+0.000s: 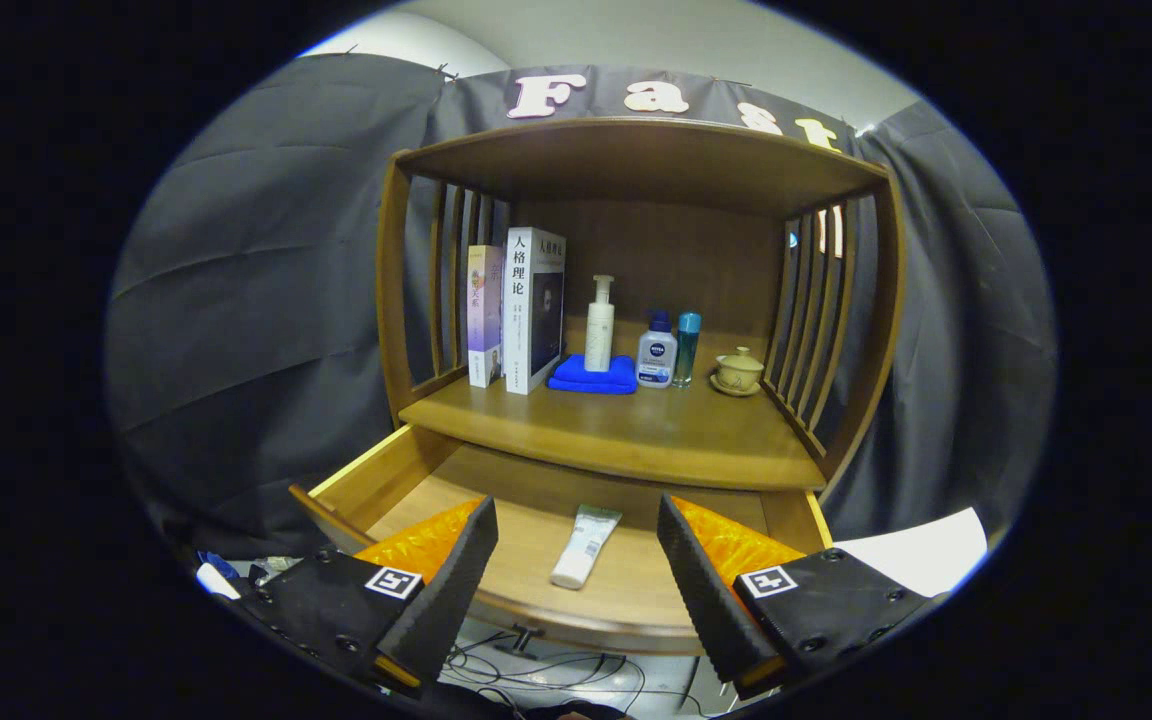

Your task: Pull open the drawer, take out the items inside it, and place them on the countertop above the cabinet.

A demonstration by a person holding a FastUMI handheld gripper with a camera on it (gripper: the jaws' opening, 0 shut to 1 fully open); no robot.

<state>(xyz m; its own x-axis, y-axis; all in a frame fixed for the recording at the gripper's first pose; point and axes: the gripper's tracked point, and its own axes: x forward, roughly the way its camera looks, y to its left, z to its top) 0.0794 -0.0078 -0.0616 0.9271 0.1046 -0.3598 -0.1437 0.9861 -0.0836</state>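
With the drawer [416, 480] already pulled open, the step in hand is retrieval: the tool [576, 560] stands wide open and empty above the white tube [585, 545], which lies on the drawer floor between its fingers, so the next move calls for descending and closing on it, then lifting it to the bench [626, 435]

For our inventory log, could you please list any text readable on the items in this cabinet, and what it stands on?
"人格理论": white book on the countertop.
Pink book, blue-capped bottle, tube in the drawer: too small to read.
Square markers on the open fingers, either side of the tube: no words.
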